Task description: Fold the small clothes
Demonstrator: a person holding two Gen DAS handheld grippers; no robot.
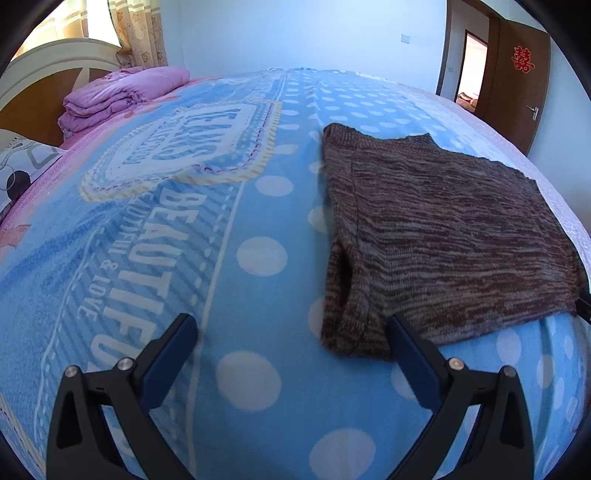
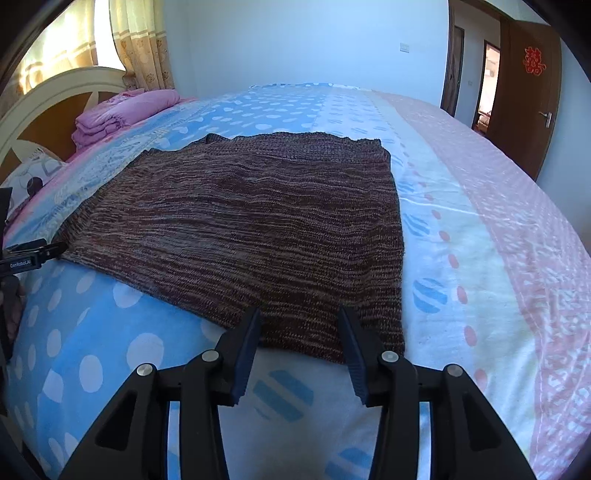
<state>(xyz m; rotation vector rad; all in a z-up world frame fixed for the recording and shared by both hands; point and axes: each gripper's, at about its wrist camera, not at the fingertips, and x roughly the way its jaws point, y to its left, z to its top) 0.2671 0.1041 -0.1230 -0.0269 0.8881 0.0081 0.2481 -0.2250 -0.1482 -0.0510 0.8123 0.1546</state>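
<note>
1. At far left, a white and wood headboard [image 1: 48, 70] stands at the head of a bed, with a patterned curtain [image 1: 142, 33] behind it and a stack of folded pink bedding [image 1: 118, 96] in front of it.
2. A blue blanket [image 1: 236, 206] with white dots and printed lettering covers the bed; its far right side is pink and white.
3. In the left wrist view, the left gripper [image 1: 291, 326] hovers over the blanket with its jaws spread wide and nothing between them except bare blanket.
4. A brown and grey knitted sweater [image 1: 443, 236] lies flat on the blanket, up and to the right of the left gripper. Its folded sleeve end lies just inside the left gripper's right finger [image 1: 406, 343], which overlaps the sweater's near edge; whether they touch cannot be told.
5. In the right wrist view, the same sweater [image 2: 251, 229] spreads ahead of the right gripper [image 2: 299, 325]. The right gripper's jaws are partly apart, and the sweater's near hem shows in the gap between the fingers. The pads do not press on the fabric, so the gripper is released.
6. At the left edge of the right wrist view, part of the left gripper's black body [image 2: 26, 254] reaches the sweater's left corner.
7. At far right, an open brown door [image 2: 528, 92] carries a red paper decoration [image 2: 533, 61].
</note>
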